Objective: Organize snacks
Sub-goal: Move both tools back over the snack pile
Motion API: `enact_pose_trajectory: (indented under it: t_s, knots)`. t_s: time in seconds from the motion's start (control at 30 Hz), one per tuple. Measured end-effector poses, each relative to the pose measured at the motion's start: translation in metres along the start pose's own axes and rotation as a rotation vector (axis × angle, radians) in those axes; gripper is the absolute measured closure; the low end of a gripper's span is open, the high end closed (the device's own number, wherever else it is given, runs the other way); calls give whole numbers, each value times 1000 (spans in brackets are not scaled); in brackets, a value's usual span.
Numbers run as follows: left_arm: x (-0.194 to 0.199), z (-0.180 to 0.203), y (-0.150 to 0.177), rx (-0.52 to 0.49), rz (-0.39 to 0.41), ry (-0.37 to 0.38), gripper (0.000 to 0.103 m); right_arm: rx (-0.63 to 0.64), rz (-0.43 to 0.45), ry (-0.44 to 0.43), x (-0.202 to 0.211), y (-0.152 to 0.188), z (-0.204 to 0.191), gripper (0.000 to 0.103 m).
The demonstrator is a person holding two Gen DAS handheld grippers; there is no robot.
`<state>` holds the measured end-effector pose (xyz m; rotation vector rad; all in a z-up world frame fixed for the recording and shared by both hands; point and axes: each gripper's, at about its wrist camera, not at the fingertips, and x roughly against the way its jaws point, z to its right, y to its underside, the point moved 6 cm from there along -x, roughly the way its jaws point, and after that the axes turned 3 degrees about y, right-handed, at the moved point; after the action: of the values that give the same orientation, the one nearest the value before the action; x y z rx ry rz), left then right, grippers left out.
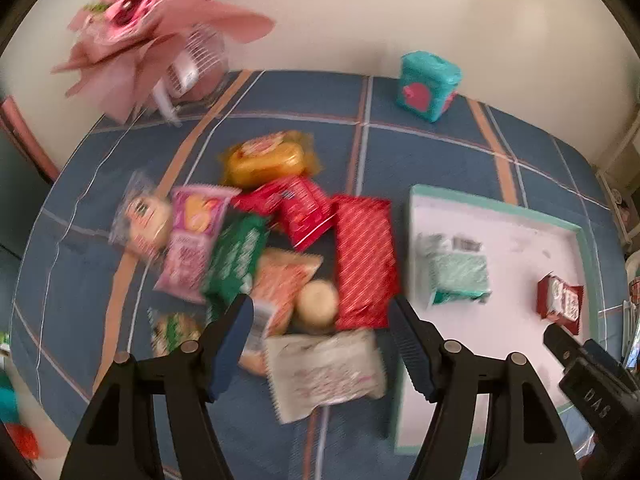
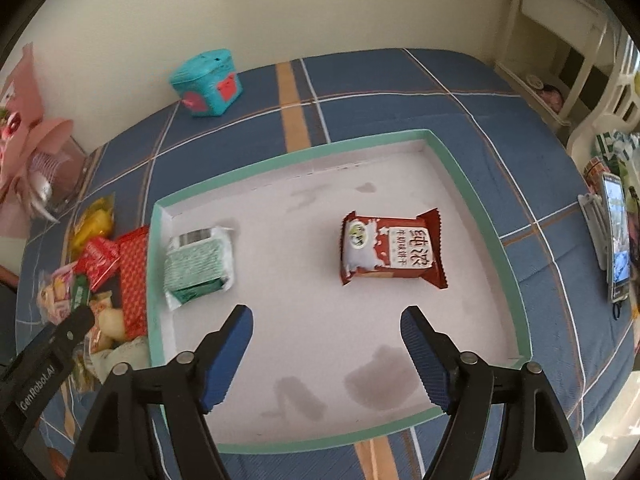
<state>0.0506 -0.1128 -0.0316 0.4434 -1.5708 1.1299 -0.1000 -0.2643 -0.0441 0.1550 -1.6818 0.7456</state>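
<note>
Blue plaid bedding point(image 2: 380, 92) with orange and white stripes covers the whole work surface, backed by a cream wall. On it lies a shallow tray point(image 2: 476, 200) with a mint-green rim and a pale, stained floor.

Two snacks sit inside the tray, well apart: a green-and-white packet point(image 2: 198, 266) near its left wall and a dark red biscuit packet point(image 2: 390, 250) with a white label toward the middle. Just outside the left wall, on the bedding, is the heap of loose snacks point(image 1: 256, 248) — a yellow pack point(image 1: 266, 158), a red pack point(image 1: 298, 210), a pink pack point(image 1: 192, 240), a green pack point(image 1: 236, 260) and a long red striped pack point(image 1: 364, 256) that runs alongside the tray's edge. A whitish packet point(image 1: 326, 370) lies nearest the left camera, partly blurred.

The left gripper point(image 1: 320, 344) hangs above the near end of the heap, its jaws apart with nothing pinched between the blue pads; the whitish packet shows in the gap below them. The right gripper point(image 2: 326, 354) hangs over the near part of the tray floor, jaws spread wide and empty, with both tray snacks beyond its tips.

A teal box point(image 2: 208, 82) with red heart patches stands by the wall. A pink paper-wrapped bouquet point(image 1: 160, 20) sits at the far left, and a phone point(image 2: 616, 240) stands propped upright at the right edge — its screen lit.
</note>
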Motion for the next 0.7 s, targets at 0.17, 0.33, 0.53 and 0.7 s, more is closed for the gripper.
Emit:
enact_pose_trajectory:
  t_s: [0.17, 0.33, 0.53, 0.7]
  knots:
    - [2, -22, 10, 48, 3, -1, 6, 12, 10, -2, 4, 10, -9, 15]
    - [4, -34, 17, 50, 14, -23, 3, 43, 37, 7, 9, 15, -20, 0]
    - [10, -47, 20, 69, 39, -12, 2, 82, 45, -15, 13, 19, -40, 0]
    - [14, -70, 20, 103, 49, -28, 2, 119, 64, -48, 17, 24, -63, 0]
